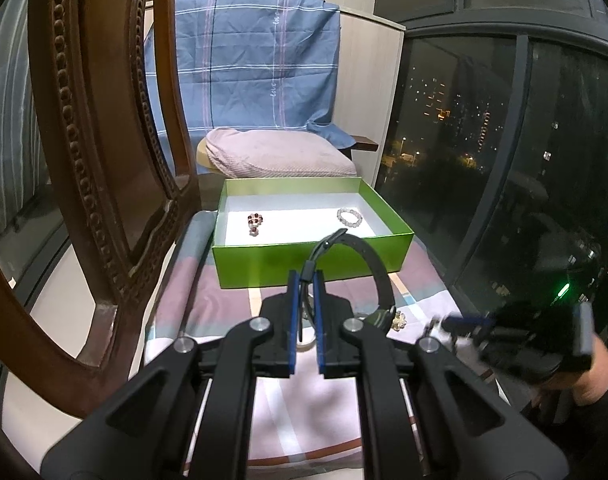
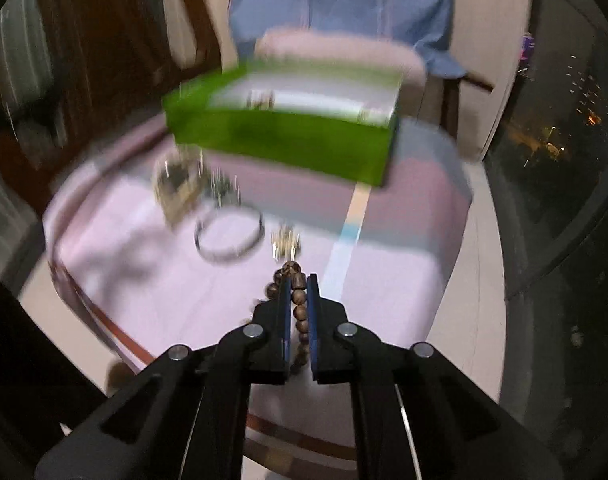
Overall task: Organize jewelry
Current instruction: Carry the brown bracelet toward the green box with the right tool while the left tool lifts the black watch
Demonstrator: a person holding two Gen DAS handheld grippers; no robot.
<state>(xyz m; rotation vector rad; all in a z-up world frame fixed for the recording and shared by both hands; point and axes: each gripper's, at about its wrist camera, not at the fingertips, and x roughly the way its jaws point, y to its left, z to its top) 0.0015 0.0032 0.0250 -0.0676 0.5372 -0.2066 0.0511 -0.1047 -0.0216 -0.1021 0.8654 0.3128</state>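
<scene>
Below, a pastel checked cloth (image 1: 224, 304) carries the green box (image 1: 304, 256), beside a night window (image 1: 483, 140). Only the left view resolves two beaded bracelets (image 1: 349, 217) inside. Left gripper (image 1: 306, 280) pinches a dark strap (image 1: 367, 256); right gripper (image 2: 298, 286) clamps a wooden bead bracelet (image 2: 298, 296) above the cloth.

Just one word readable: "love", stitched small in white on the blue striped sheet (image 1: 244, 60) draped at the back, once near the top edge, once lower down along the same pale stripe, both running sideways. Nothing legible on the green box (image 1: 304, 260). Right wrist view too blurred for any lettering.
</scene>
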